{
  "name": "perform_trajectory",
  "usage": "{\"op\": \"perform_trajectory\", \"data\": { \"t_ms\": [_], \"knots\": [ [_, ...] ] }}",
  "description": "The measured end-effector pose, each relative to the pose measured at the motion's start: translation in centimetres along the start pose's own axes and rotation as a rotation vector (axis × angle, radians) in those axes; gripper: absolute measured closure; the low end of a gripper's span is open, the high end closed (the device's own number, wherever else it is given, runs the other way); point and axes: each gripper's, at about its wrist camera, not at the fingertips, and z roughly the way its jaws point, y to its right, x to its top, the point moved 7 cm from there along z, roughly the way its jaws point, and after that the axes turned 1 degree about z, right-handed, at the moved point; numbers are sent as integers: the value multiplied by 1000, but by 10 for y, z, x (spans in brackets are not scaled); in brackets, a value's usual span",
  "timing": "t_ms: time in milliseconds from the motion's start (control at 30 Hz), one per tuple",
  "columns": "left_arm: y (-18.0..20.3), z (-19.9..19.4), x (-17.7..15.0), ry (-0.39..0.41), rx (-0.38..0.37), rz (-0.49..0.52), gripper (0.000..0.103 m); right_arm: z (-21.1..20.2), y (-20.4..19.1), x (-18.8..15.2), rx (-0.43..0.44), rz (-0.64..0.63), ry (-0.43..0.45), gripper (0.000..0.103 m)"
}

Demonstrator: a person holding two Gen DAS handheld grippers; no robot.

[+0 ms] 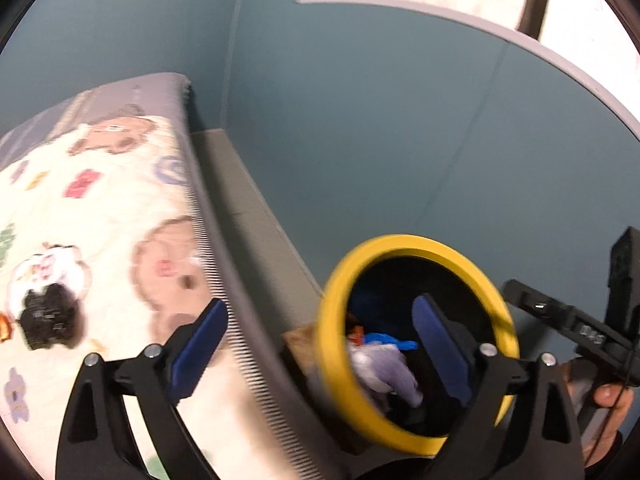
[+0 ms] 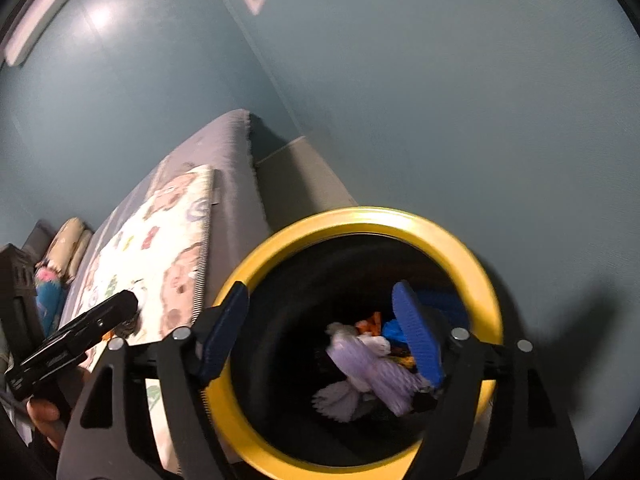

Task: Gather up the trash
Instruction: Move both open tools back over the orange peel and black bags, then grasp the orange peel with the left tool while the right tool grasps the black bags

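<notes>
A black bin with a yellow rim [image 2: 472, 256] stands on the floor beside a bed; it also shows in the left wrist view [image 1: 404, 242]. Inside lie crumpled purple-white tissue [image 2: 380, 372], blue plastic [image 2: 394, 330] and orange scraps [image 2: 370, 324]. The tissue shows in the left wrist view [image 1: 386, 372] too. My right gripper [image 2: 324, 336] is open and empty above the bin mouth. My left gripper [image 1: 320, 348] is open and empty, straddling the bin's left rim. A black crumpled piece [image 1: 48, 320] lies on the bed mat.
A cream play mat with bear prints [image 1: 100, 220] covers the grey bed [image 2: 236, 168]. Blue-grey walls [image 1: 380, 120] close in behind and right. A grey floor strip [image 1: 248, 208] runs between bed and wall. Pillows [image 2: 68, 244] lie at the bed's far end.
</notes>
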Motion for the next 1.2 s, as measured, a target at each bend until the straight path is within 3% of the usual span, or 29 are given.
{"op": "perform_trajectory", "data": {
  "t_ms": [367,700,967,1200],
  "knots": [
    [-123,-54,-6,57,211,-86,11,7,-124,2,168,-190,3,24],
    [-241,-95,-25,75,404,-193,11,42,-236,-15,273,-368,-52,22],
    [-322,-104,-44,51,516,-281,11,88,-303,-49,303,-477,-131,19],
    [-374,-94,-66,14,564,-362,11,133,-337,-76,300,-532,-192,19]
  ]
}}
